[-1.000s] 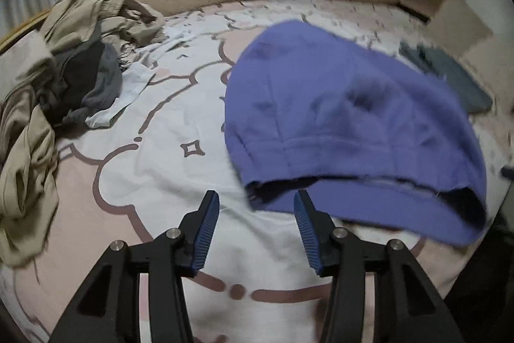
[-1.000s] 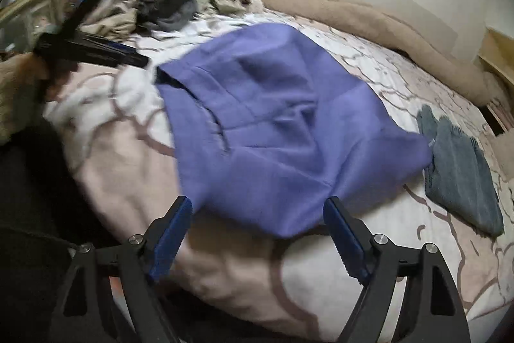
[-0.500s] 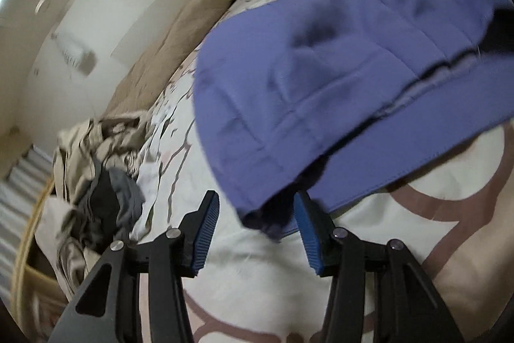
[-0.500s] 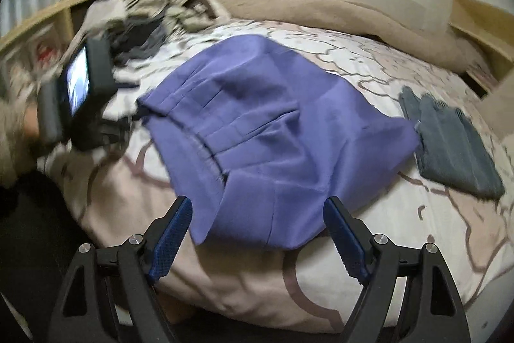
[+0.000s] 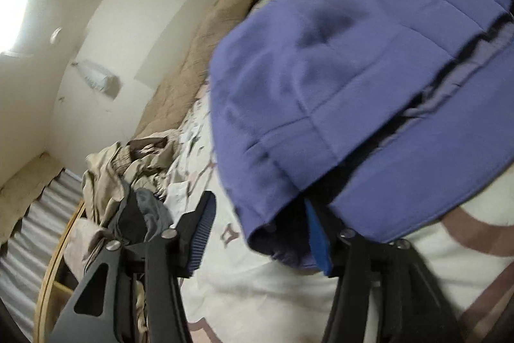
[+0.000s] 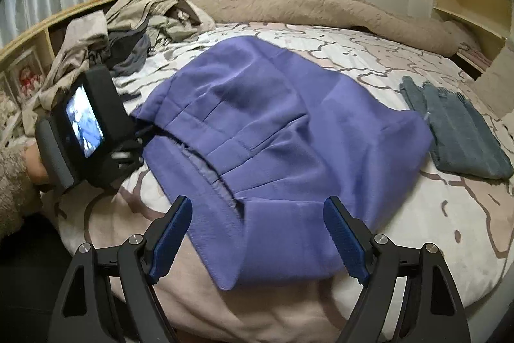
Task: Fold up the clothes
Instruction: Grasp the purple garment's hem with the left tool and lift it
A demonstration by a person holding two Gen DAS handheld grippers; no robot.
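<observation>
Purple garment (image 6: 282, 130), pleated and with a waistband, probably a skirt, lies spread on the patterned bedsheet (image 6: 417, 214), its waistband end toward the near edge of the bed. Folded grey cloth (image 6: 456, 134) lies just beside it; heap of beige and dark clothes (image 6: 128, 31) sits well apart by the headboard shelf.

Left gripper (image 5: 257, 233): fingers parted, one blue pad under the garment's corner, the layered hem draping over it; not clamped. Right gripper (image 6: 257, 240): fingers wide apart, empty, hovering over the near hem.

Handling, as judged: light, limp woven fabric with a slight sheen, likely slippery; it sags and lets its layers slide apart. The stitched waistband and hem corners look firmest, so take hold there, pinching both layers together.
</observation>
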